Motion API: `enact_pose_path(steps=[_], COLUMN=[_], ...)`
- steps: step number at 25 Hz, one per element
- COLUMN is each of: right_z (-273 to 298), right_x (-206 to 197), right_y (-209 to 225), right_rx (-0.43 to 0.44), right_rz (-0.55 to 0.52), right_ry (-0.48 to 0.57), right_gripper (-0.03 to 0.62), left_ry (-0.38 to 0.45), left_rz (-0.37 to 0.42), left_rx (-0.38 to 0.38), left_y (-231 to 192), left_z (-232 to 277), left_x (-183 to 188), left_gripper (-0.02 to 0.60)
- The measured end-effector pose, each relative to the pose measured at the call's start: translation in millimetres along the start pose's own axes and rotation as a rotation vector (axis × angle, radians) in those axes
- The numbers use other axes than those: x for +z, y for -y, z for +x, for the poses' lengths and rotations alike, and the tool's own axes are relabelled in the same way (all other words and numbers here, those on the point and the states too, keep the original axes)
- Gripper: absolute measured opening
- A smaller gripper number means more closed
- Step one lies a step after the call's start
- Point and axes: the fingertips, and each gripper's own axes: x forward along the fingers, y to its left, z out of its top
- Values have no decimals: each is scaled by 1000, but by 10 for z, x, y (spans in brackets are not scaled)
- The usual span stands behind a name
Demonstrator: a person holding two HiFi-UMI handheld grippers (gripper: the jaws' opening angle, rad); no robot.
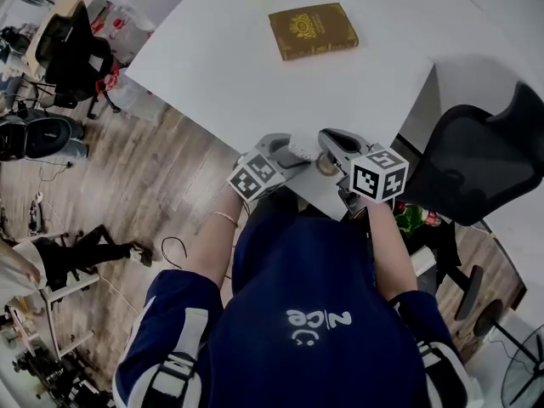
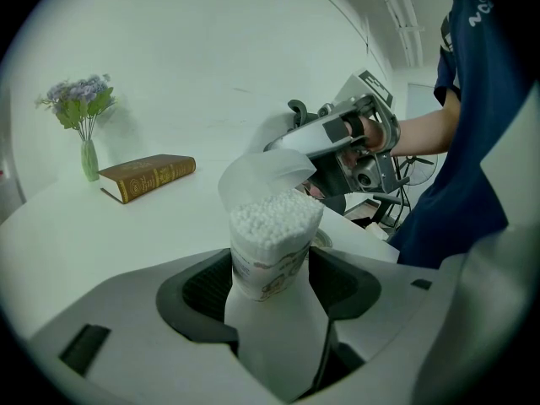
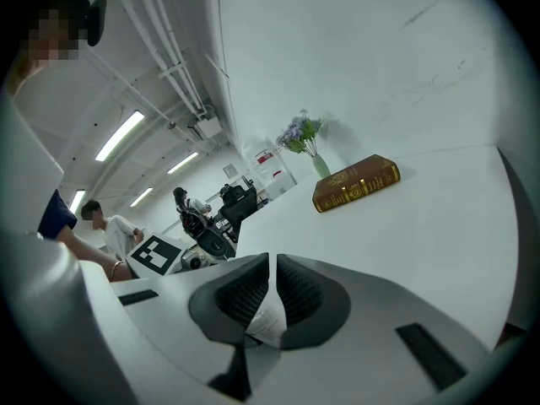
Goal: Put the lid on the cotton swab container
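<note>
The cotton swab container (image 2: 270,264), a clear tub packed with white swabs (image 2: 275,218), stands upright between the jaws of my left gripper (image 2: 272,268), which is shut on it. A translucent lid (image 2: 263,174) hangs tilted just above and behind the swabs, with my right gripper (image 2: 297,146) holding its edge. In the right gripper view the jaws of my right gripper (image 3: 268,298) are shut on a thin edge of the lid (image 3: 270,321). Both grippers (image 1: 293,158) (image 1: 330,147) meet at the white table's (image 1: 255,66) near edge.
A brown book (image 1: 313,30) lies further out on the table, and a small vase of flowers (image 2: 84,129) stands beyond it. A black office chair (image 1: 476,160) is at the right. Other people and desks are at the left.
</note>
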Motion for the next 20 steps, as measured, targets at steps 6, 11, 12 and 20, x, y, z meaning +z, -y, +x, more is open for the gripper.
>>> enact_pose_path(steps=[6,11,12,20], right_z=[27,29,32,36], right_x=[-33,-89,-106,-197], right_y=[-148,-266,-282,-418], right_rx=[18,30,28,-17], right_rz=[-50,-86,-98,-260], right_ry=[-14,-35,-42,-96], right_gripper=[57,57,57,57], left_ry=[0,2,1,5], left_rz=[2,6,6,14], left_rx=[3,3,3,10], left_y=[-1,1,3,7], left_z=[-6,-9,-11,-19], left_x=[-5,2,3,1], left_gripper=[305,305,305,305])
